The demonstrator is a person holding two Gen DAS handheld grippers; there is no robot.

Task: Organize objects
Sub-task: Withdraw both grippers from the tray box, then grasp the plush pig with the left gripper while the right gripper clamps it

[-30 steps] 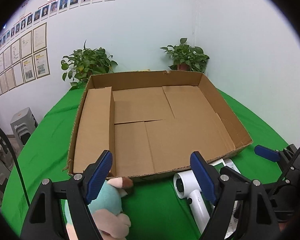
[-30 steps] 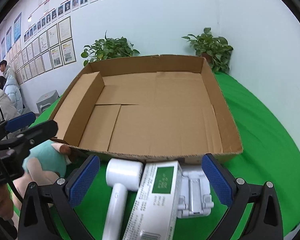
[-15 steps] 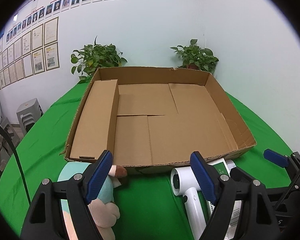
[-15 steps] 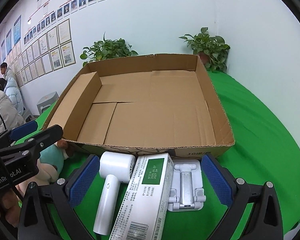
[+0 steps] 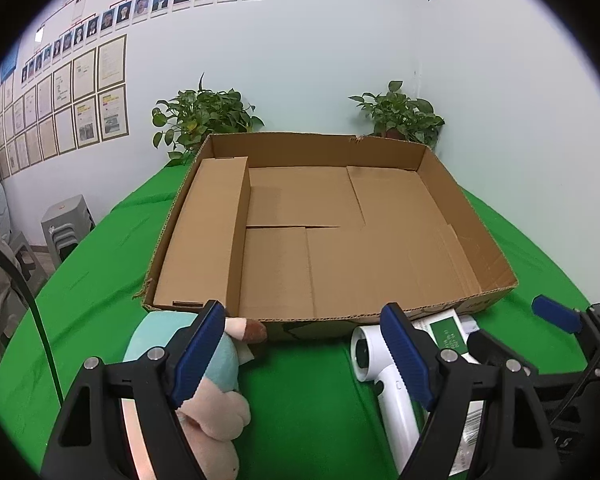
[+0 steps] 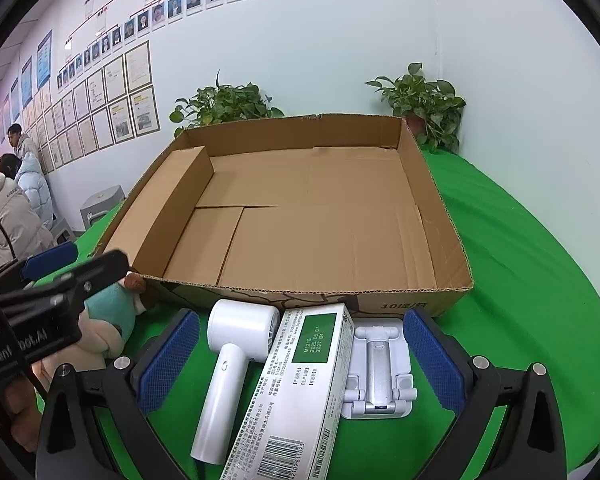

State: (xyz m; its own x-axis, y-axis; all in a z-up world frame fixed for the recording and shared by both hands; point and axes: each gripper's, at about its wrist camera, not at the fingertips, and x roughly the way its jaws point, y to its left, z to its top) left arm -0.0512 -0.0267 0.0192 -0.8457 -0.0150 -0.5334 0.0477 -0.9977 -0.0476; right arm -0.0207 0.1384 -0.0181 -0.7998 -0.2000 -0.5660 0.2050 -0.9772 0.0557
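Observation:
A wide, shallow cardboard box (image 5: 496, 276) (image 6: 444, 216) stands empty on the green table. In front of it lie a teal and pink plush toy (image 5: 216, 408) (image 6: 108, 316), a white handheld fan (image 5: 384, 384) (image 6: 228, 360), a long white and green carton (image 6: 296, 392) (image 5: 448, 332) and a white folding stand (image 6: 376, 372). My left gripper (image 5: 300, 356) is open and empty, its left finger over the plush. My right gripper (image 6: 300, 364) is open and empty, with the fan, carton and stand between its fingers.
Two potted plants (image 5: 204, 120) (image 5: 400, 114) stand behind the box against the wall. A grey stool (image 5: 66, 224) and people in coats (image 6: 12, 216) are off the table's left side. Green cloth (image 6: 532, 264) extends right of the box.
Both grippers have drawn back from the box and risen a little, so more of the plush, fan, carton and stand shows. Nothing was gripped.

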